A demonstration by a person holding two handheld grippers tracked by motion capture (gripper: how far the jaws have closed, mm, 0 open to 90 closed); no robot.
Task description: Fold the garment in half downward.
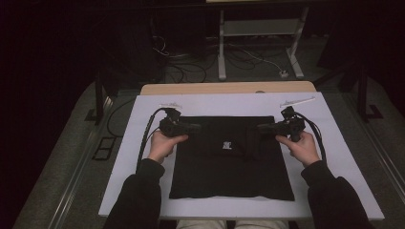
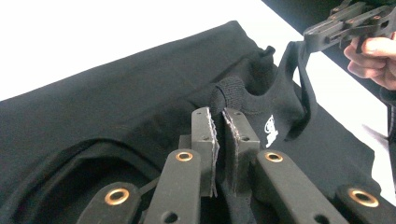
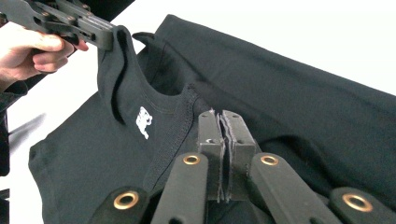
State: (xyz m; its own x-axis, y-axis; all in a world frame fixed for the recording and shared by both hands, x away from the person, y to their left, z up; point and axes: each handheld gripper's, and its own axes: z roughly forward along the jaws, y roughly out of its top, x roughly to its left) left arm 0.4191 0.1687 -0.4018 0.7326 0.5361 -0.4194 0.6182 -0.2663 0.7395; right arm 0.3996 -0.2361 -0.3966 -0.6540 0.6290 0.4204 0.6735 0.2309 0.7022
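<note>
1. Black top (image 1: pixel 224 162) lies flat on the white table (image 1: pixel 143 143), right in front of the person.
2. It looks like a sleeveless top with a small white logo (image 1: pixel 226 145) near the neck.
3. The left gripper (image 2: pixel 219 116) has its jaws squeezed shut on one shoulder strap (image 2: pixel 229 93) of the top.
4. The right gripper (image 3: pixel 219 119) is pinched shut on the other strap (image 3: pixel 187 105), at the stitched edge.
5. Both straps are lifted a little off the table, while the rest of the top lies flat.
6. The step in hand looks like the start of a fold: the top end is being picked up.
7. Next, both hands probably need to move together and keep their pinch tight, so the cloth stays even and does not slip out.
</note>
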